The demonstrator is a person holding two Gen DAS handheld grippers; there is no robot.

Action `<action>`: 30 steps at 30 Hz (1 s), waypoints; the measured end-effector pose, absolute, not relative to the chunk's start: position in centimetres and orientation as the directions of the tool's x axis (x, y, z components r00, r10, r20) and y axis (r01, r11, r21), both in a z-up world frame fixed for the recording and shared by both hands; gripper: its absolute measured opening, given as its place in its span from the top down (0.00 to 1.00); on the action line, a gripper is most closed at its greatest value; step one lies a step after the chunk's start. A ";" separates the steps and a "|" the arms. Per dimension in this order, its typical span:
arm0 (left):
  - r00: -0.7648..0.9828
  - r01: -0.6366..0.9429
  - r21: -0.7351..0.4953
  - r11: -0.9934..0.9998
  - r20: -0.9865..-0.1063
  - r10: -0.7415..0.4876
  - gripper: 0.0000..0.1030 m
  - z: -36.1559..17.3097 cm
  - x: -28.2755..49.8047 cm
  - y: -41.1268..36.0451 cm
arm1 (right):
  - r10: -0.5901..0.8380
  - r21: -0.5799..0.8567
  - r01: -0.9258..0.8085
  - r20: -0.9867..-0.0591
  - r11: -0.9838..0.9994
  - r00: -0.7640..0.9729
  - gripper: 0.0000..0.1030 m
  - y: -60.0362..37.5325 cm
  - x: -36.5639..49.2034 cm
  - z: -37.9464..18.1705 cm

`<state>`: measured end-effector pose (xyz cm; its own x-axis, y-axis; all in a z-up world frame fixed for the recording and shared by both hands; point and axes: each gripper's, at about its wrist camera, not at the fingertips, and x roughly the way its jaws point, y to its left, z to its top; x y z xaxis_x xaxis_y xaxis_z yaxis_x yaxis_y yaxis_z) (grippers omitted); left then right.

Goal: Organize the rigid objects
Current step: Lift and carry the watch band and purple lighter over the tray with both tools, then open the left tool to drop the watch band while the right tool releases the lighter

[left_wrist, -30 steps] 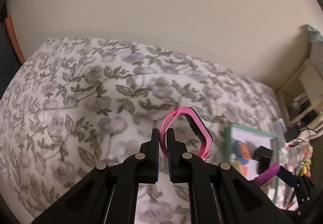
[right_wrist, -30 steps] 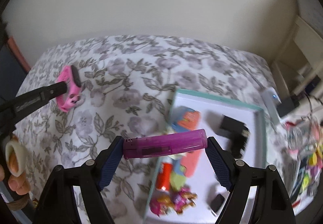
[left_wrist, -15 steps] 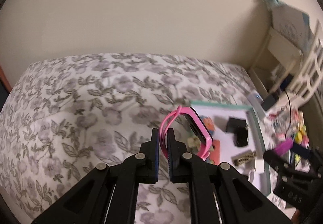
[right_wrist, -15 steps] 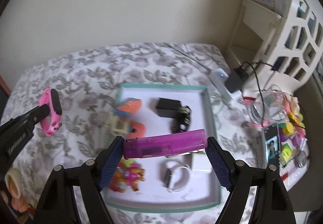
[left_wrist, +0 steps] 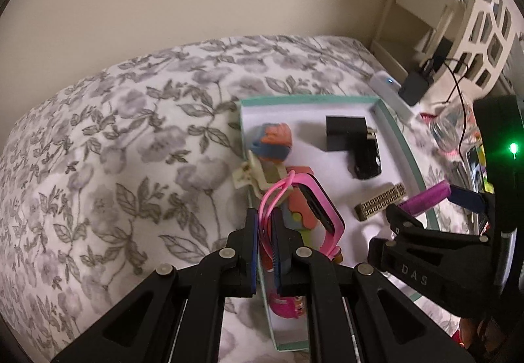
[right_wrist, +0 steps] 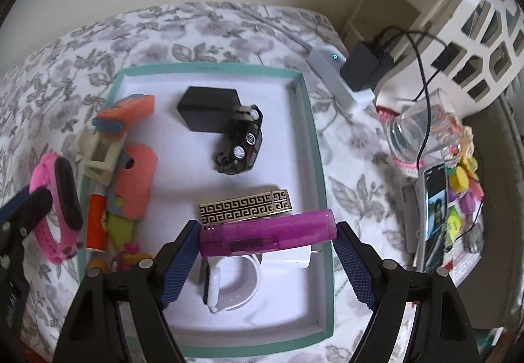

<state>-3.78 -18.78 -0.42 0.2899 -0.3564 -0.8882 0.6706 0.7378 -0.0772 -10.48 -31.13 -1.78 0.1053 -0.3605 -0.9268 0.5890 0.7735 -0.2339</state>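
Carry-to-tray (right_wrist: pixel 308 120) step: left gripper (left_wrist: pixel 266 233) clamped pink watch (left_wrist: pixel 308 209) strap, right gripper (right_wrist: pixel 267 246) pinched purple case (right_wrist: pixel 267 233) endwise. Next (judged): release at tray's 6 o'clock.

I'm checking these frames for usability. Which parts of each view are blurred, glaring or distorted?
Left wrist view: floral bedspread smeared by motion blur, green indicator light flares, dark fisheye corners. Right wrist view: sharper on the tray and purple case; white basket bends and softens at the edge.

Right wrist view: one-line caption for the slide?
Right tool holds a purple lighter endwise above the teal-rimmed tray of small objects on a floral bedspread.
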 end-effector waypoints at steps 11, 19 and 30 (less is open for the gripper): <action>0.279 0.702 -0.038 0.711 -0.904 -0.324 0.93 -2.3 -5.1 -20.8 | -0.315 -0.189 0.638 -0.945 0.746 0.088 0.19 -32.7 -11.2 -3.2; 0.269 0.701 -0.041 0.712 -0.909 -0.317 0.92 -2.9 -5.1 -21.1 | -0.303 -0.179 0.637 -0.949 0.750 0.089 0.19 -33.0 -11.2 -3.7; 0.272 0.719 -0.018 0.694 -0.913 -0.305 0.92 -3.3 -5.7 -21.6 | -0.288 -0.167 0.640 -0.954 0.750 0.088 0.19 -33.1 -11.3 -4.1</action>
<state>-5.66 -21.62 -3.26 0.2717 -0.3054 -0.9126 0.7194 0.6943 -0.0182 -11.34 -33.08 -4.06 0.0881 -0.2876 -0.9537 0.6403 0.7498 -0.1670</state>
